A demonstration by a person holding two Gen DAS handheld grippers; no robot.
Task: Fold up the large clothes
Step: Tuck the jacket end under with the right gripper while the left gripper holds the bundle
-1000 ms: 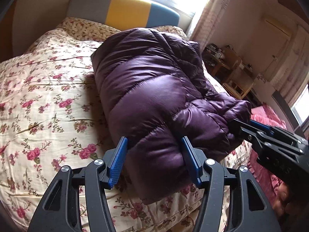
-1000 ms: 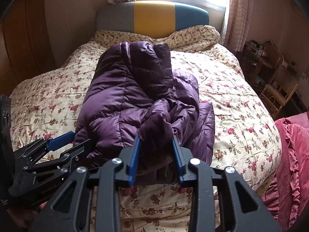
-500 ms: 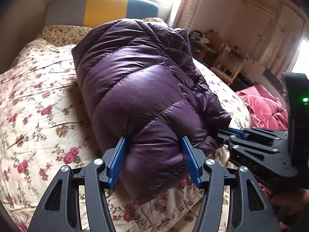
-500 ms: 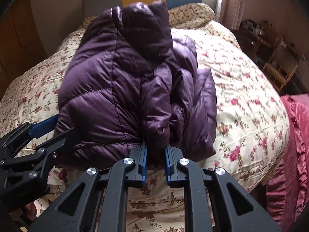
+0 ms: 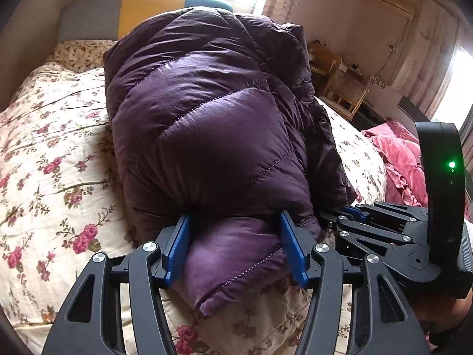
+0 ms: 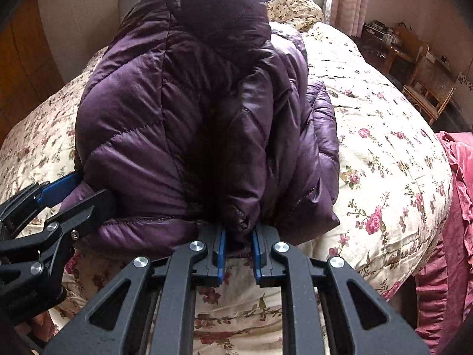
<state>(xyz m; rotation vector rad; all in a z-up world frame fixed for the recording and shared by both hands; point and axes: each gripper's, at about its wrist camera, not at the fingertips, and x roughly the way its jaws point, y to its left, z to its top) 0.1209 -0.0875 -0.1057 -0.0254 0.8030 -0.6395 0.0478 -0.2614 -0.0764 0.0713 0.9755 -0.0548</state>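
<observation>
A dark purple puffer jacket (image 5: pixel 207 118) lies bundled lengthwise on the flowered quilt (image 5: pixel 44 162), its near end towards me. My left gripper (image 5: pixel 234 216) is shut on the thick puffed hem, and the padding bulges between its blue pads (image 5: pixel 177 245). In the right wrist view the jacket (image 6: pixel 142 118) fills the middle. My right gripper (image 6: pixel 239 230) is shut on a narrow dark fold at its near edge, jaws almost together. Each gripper shows in the other's view: the right gripper (image 5: pixel 369 222) at the jacket's right corner, the left gripper (image 6: pixel 59 189) at its left corner.
The bed's grey, yellow and teal headboard (image 5: pixel 142 9) stands behind the jacket. A pink ruffled blanket (image 6: pixel 455 207) hangs beside the bed on the right. Wicker chairs (image 6: pixel 428 85) and a cluttered desk stand by the far right wall.
Both grippers have sunk towards the quilt with the jacket's near end. The right jaws, wider a second ago, have closed tightly on the dark fold. The left grip is unchanged.
</observation>
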